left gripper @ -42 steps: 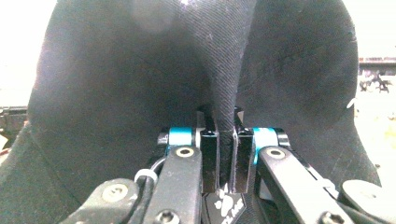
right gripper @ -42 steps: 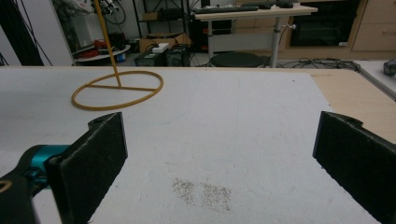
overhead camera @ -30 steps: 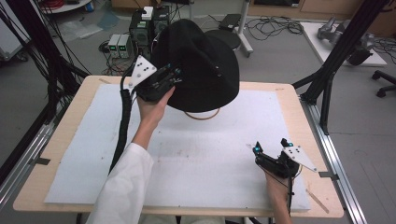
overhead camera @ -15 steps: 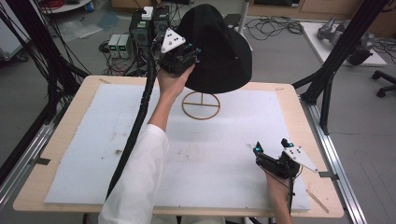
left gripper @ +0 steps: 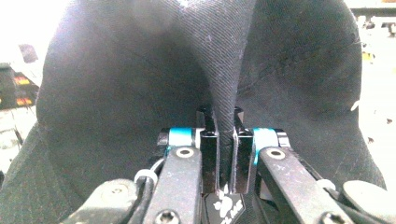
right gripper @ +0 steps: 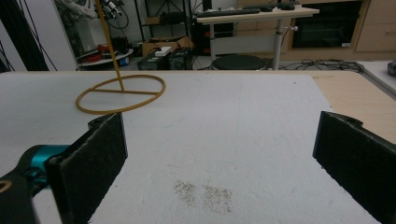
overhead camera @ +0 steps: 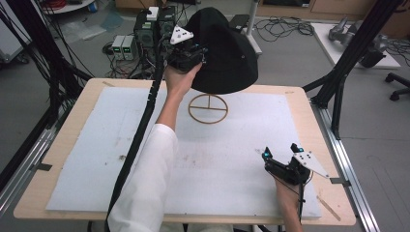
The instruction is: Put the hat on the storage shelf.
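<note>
The black hat hangs above the wooden stand, its brim pinched in the left claw; centring the crown over the post should seat it. The right claw rests wide open, empty, on the tabletop.

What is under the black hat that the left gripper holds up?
Under the black hat stands a wooden stand: its ring base lies on the white mat. The thin pole rising from it goes up behind the hat, so its top is hidden.
</note>
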Available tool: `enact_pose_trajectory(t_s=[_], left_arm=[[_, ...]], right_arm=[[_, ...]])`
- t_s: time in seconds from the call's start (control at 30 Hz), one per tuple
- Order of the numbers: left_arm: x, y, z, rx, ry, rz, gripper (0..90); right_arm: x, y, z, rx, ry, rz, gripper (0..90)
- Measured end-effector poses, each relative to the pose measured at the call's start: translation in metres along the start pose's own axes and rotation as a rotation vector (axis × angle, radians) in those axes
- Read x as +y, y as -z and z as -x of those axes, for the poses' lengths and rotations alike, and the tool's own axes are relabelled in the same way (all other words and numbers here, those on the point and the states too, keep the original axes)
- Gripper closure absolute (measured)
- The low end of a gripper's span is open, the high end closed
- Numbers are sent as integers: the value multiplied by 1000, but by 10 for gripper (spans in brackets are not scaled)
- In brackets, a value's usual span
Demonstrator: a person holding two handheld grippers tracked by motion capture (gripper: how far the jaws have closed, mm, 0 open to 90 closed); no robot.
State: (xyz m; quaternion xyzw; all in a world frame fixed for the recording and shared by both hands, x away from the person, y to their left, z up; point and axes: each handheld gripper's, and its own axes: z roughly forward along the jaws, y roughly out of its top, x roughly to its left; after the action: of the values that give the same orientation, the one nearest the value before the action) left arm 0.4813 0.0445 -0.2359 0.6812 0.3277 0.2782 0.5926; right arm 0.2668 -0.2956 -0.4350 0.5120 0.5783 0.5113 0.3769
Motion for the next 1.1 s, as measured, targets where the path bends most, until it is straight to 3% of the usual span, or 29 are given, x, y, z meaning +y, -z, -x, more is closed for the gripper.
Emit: enact_pose_trajectory(t_s=[0.17,0.4,0.93,1.1], left_arm=[[-4,-3,0,-7,15,-39,853],[-9,-7,-2,-11,-2,-119,845],[-17,-5,-4,-32,45,-100,839],[-21,-4,-8,-59,100,-119,677]], right_arm=[[0,0,-1,5,-9,-6,19],[0,-1,-1,6,5,-2,19],[0,-1,-2,7,2,-7,19],[0,-1,-3,9,5,-4,19]])
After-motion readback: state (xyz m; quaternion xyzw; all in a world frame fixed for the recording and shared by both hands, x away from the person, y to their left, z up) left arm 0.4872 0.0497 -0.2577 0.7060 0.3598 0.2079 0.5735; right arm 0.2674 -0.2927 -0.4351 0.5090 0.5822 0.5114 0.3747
